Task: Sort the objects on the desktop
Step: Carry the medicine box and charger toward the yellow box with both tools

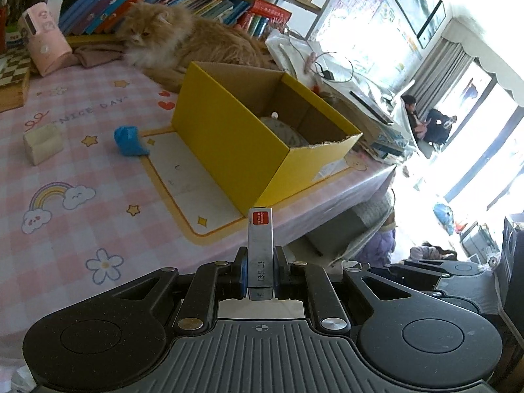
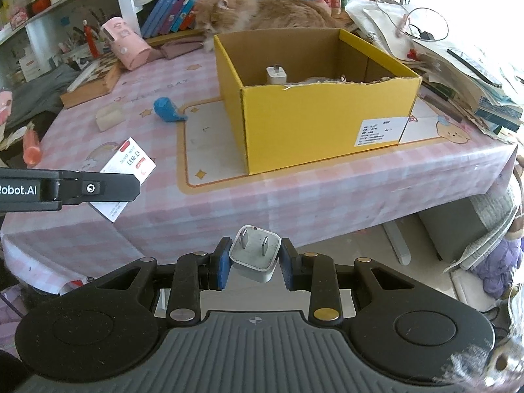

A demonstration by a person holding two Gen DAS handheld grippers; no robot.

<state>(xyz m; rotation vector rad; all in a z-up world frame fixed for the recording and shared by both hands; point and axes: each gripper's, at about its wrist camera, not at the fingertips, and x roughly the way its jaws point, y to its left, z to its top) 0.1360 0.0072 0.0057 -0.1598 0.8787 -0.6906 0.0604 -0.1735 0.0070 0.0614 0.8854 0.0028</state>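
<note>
Cardboard dominates both views: an open yellow cardboard box (image 2: pixel 314 98) stands on the pink checked tablecloth (image 2: pixel 229 196), and everything else sits relative to it. Inside the box, near its back-left wall, a small white plug charger (image 2: pixel 276 75) stands upright beside a pale rounded item I cannot identify. In front of the box and off the table edge, the right gripper (image 2: pixel 254 260) pinches a white square wall charger with two metal prongs (image 2: pixel 256 255) between its blue pads. In front of the box's near corner, the left gripper (image 1: pixel 260 270) clamps a slim white staple box with a red end (image 1: pixel 260 249), held on edge. Left of the box lie a crumpled blue wrapper (image 2: pixel 167 110) and a cream block (image 2: pixel 109 116). Behind the box rests a fluffy orange cat (image 2: pixel 262 13).
</note>
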